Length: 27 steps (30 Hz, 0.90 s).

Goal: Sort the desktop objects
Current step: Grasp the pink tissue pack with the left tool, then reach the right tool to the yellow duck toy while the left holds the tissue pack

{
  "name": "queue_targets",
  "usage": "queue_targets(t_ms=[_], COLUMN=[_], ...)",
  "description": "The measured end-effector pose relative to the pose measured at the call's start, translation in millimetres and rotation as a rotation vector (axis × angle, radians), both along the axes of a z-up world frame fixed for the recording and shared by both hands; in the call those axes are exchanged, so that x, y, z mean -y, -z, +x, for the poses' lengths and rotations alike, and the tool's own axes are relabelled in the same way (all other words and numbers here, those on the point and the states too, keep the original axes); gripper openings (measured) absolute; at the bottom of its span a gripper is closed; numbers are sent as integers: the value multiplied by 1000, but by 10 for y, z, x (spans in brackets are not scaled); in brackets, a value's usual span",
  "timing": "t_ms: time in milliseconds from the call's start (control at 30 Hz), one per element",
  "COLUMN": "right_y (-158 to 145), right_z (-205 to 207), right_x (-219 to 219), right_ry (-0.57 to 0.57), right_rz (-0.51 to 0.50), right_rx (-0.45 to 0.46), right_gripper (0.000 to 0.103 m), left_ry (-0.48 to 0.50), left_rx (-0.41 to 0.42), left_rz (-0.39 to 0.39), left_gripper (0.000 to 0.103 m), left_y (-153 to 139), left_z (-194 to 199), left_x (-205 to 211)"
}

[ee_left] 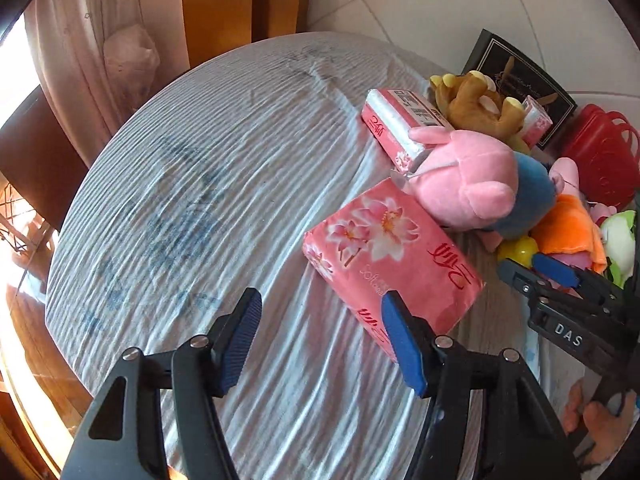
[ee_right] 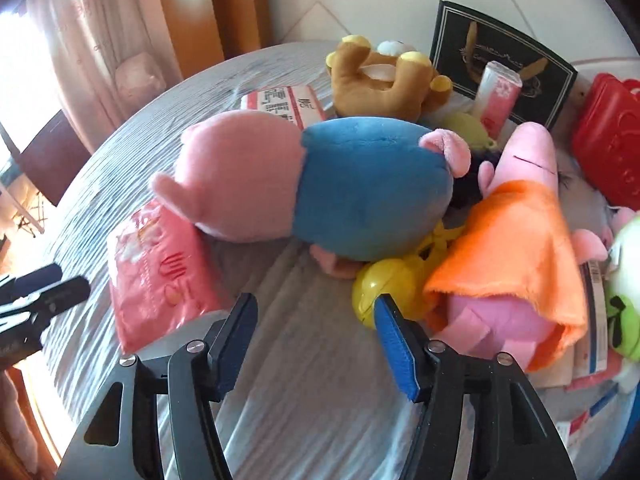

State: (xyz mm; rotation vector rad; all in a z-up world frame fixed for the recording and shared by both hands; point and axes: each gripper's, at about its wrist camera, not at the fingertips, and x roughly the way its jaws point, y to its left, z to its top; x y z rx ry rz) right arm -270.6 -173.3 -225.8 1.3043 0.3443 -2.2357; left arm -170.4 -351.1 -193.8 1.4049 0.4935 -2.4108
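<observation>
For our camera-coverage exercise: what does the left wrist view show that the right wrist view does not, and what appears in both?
Left wrist only: the flower print on the pink tissue pack.

Right wrist only: the whole orange-dressed pig plush and the yellow ball.

Both: the blue-shirted pig plush, brown bear plush, black box, red basket, striped cloth.

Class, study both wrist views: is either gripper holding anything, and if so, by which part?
Nothing is held. The left gripper and the right gripper are both open, with only tablecloth between their fingers.
</observation>
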Motion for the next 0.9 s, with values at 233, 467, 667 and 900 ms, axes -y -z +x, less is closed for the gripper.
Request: queue_targets(t_ms=[233,467,667,900], right_y=[192,80,71,77], right_z=[528,262,44,-105], right_x=[407,-200,-441,-301], right_ry=[-271,-49,49,78], right_rz=[-96,-73,-105,-118], right_rx=[184,116,120,88], right_gripper=[61,83,84,83], left_ry=[20,85,97,94], left_rx=[12,116,205,194], left_rz=[38,-110,-184,-46], left_gripper=[67,91,102,97], left_y=[-26,237,462,635], left_z=[-123,-339,-444,-417], left_x=[-111,-326,-308,-135])
